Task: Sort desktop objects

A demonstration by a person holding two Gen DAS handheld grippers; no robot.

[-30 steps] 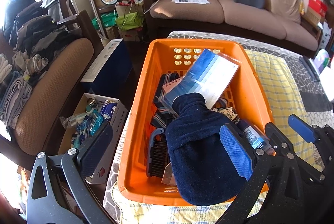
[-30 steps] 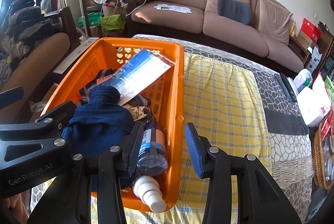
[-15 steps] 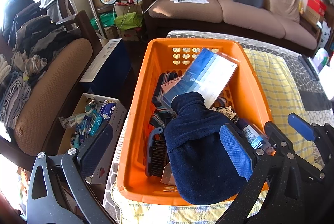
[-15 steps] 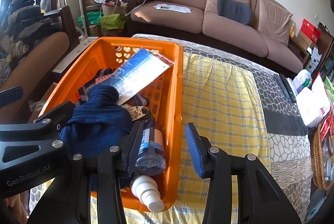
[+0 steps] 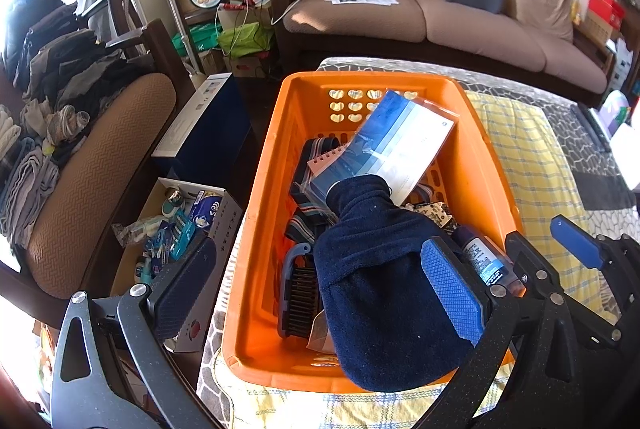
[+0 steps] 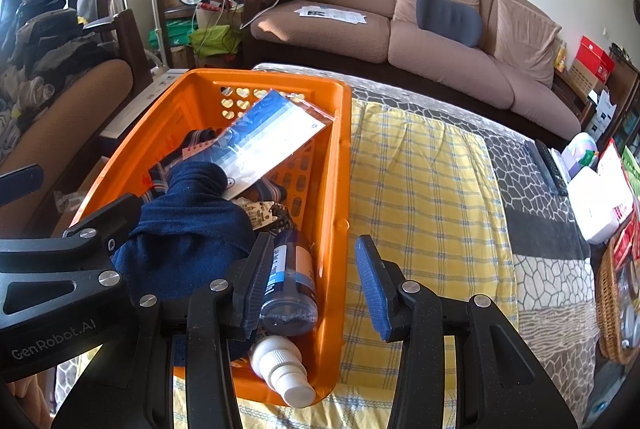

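An orange basket point(image 5: 256, 229) stands on a yellow checked cloth point(image 6: 424, 197). In it lie a navy towel point(image 5: 380, 289), a blue and white packet point(image 5: 400, 149), a spiral notepad point(image 5: 326, 161), a dark brush point(image 5: 298, 293) and a dark spray bottle point(image 6: 290, 281) with a white cap. My left gripper point(image 5: 316, 293) is open wide over the basket's near left corner, with the towel below it. My right gripper point(image 6: 314, 285) is open and straddles the basket's right wall. Its left pad is beside the bottle and its right pad is outside the basket.
A brown sofa point(image 6: 420, 41) runs along the back. An armchair point(image 5: 92, 169) piled with clothes and a cardboard box point(image 5: 180, 225) of toiletries sit left of the basket. A white box point(image 6: 596, 197), a remote point(image 6: 550, 165) and a wicker basket point(image 6: 612, 301) lie at the right.
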